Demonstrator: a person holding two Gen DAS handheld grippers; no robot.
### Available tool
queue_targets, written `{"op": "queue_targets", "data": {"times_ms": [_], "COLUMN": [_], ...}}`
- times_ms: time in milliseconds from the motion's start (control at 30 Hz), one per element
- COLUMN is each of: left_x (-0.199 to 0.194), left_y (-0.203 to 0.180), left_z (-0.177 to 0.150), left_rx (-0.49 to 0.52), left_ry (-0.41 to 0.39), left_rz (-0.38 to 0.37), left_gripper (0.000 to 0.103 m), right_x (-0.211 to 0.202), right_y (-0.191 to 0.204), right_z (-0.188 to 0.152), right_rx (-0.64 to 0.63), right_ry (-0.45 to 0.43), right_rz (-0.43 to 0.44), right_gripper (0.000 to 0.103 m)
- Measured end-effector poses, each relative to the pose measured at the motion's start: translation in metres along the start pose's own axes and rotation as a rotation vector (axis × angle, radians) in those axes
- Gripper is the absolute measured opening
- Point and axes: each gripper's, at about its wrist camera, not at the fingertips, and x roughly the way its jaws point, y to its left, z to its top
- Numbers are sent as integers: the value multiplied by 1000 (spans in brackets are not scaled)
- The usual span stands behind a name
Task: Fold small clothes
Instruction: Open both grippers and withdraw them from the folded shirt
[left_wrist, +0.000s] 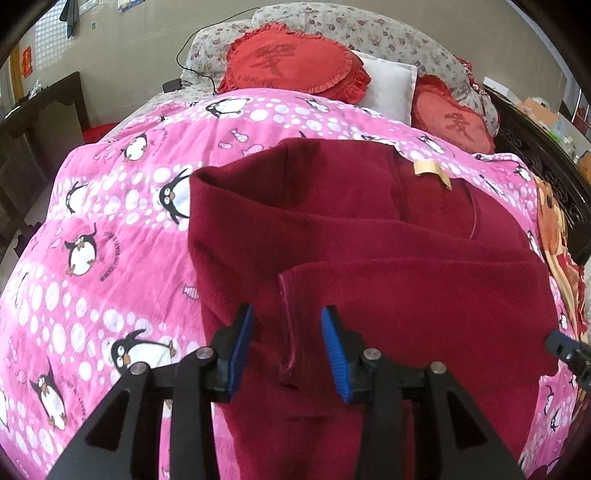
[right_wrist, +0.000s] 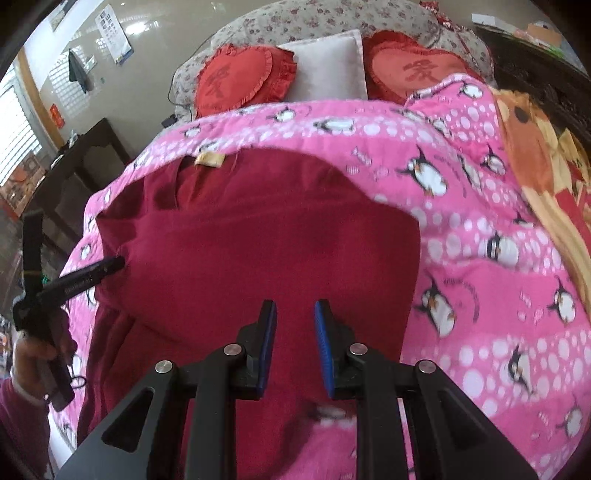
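A dark red knit sweater (left_wrist: 369, 229) lies partly folded on a pink penguin-print quilt (left_wrist: 110, 206), with a tan label (left_wrist: 430, 170) near its far edge. My left gripper (left_wrist: 288, 325) is open just above the sweater, its blue pads either side of a folded sleeve cuff (left_wrist: 291, 332). In the right wrist view the sweater (right_wrist: 258, 236) fills the middle, label (right_wrist: 209, 158) at the far side. My right gripper (right_wrist: 295, 317) is open and empty above it. The left gripper (right_wrist: 92, 275) shows at the sweater's left edge, and the right gripper's tip (left_wrist: 565, 350) shows at the left view's right edge.
Two red heart cushions (left_wrist: 295, 62) (left_wrist: 454, 118) and a white pillow (left_wrist: 391, 85) lie at the bed head. An orange cartoon blanket (right_wrist: 535, 147) lies on the right. Dark wooden furniture (left_wrist: 37, 122) stands left of the bed, a dark carved bed frame (left_wrist: 546, 166) on the right.
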Motion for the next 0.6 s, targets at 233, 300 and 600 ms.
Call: {"op": "queue_targets", "data": {"times_ms": [233,300,600], "left_x": [-8,-13,-47], "left_y": [-2,-1,24], "left_z": [-10,-13,-38], "left_rx": [2,1,-35], "left_ry": [12,12,15], "left_rz": [11,8,-41], "left_gripper": [44,45,70], "right_x": [23,24,-17], "right_y": [-10,-8,-10], "right_z": [-15,-15,-36], "right_rx": [50,40,75], "right_ry": [59,60,49], "right_rz": [-23,-33,36], "right_gripper": [0,0,9]}}
